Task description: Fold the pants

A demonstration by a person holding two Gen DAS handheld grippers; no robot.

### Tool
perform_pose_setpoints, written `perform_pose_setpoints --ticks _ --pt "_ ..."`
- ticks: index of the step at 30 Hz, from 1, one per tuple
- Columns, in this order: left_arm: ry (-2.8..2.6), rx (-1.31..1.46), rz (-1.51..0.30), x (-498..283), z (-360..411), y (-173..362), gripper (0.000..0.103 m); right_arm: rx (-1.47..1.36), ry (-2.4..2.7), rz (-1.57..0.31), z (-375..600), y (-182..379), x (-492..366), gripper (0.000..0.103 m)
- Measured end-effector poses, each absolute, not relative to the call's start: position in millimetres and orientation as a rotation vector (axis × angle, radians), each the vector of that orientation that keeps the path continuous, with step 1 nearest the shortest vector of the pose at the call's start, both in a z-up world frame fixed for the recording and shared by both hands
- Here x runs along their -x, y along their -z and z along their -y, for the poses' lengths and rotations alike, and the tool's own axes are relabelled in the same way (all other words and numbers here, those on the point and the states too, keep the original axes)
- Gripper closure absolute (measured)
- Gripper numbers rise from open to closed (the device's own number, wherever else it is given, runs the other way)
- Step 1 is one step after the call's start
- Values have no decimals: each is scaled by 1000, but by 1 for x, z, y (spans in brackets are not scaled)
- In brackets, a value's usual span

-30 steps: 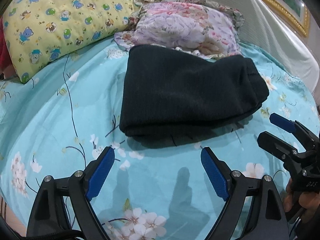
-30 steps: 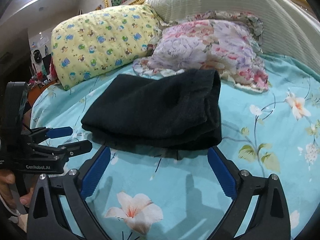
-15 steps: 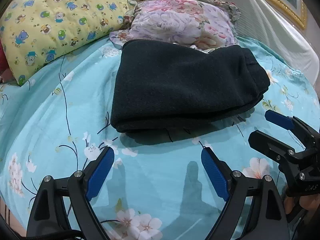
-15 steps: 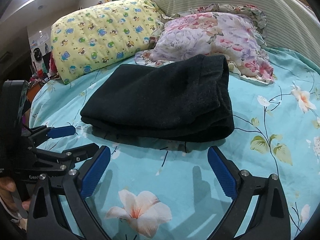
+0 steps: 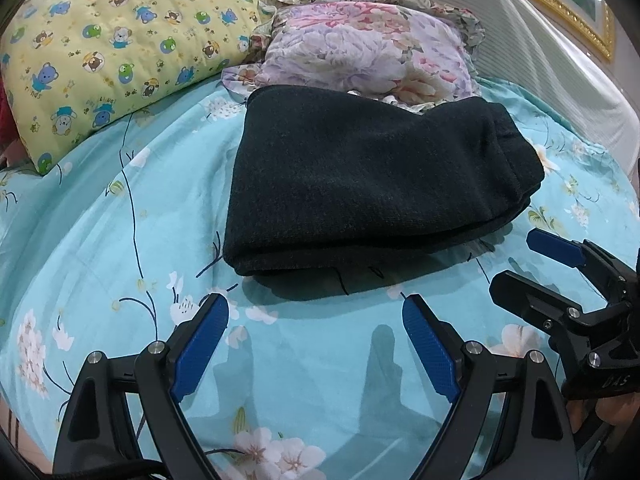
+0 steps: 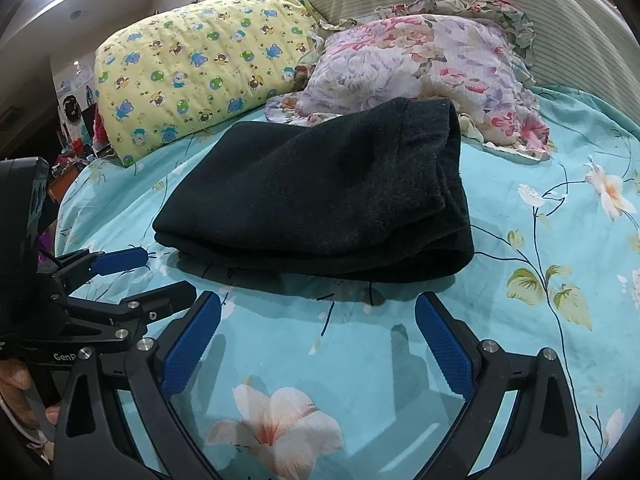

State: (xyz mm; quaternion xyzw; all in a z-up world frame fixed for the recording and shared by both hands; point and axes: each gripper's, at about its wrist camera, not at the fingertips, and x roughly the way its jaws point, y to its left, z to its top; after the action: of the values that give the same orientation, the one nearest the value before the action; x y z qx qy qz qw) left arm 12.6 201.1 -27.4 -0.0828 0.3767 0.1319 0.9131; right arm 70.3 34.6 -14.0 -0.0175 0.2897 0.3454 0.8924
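Pants: dark pants (image 5: 372,184) folded into a thick, flat bundle, lying on the bed mid-scene, folded edge toward the near left.
Bed: turquoise sheet (image 5: 100,240) printed with white blossoms and thin dark stems.
Pillows: yellow pillow (image 5: 116,48) with bear print at far left; floral pillow (image 5: 360,52) in pink and lilac just behind the pants, its frill touching them.
Headboard: pale ribbed headboard (image 5: 532,52) at far right.
Left gripper (image 5: 316,344): near edge, blue-padded fingers (image 5: 200,348) spread wide, nothing between them, short of the pants.
Right gripper (image 5: 532,268): near right, fingers apart, beside the pants' right end.
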Motion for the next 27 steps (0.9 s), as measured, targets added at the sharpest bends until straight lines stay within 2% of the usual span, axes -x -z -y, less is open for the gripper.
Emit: perform_pose_setpoints --ticks 27 --pt "-278 162 -773 -15 -202 26 13 22 -715 -608 -33 14 -73 5"
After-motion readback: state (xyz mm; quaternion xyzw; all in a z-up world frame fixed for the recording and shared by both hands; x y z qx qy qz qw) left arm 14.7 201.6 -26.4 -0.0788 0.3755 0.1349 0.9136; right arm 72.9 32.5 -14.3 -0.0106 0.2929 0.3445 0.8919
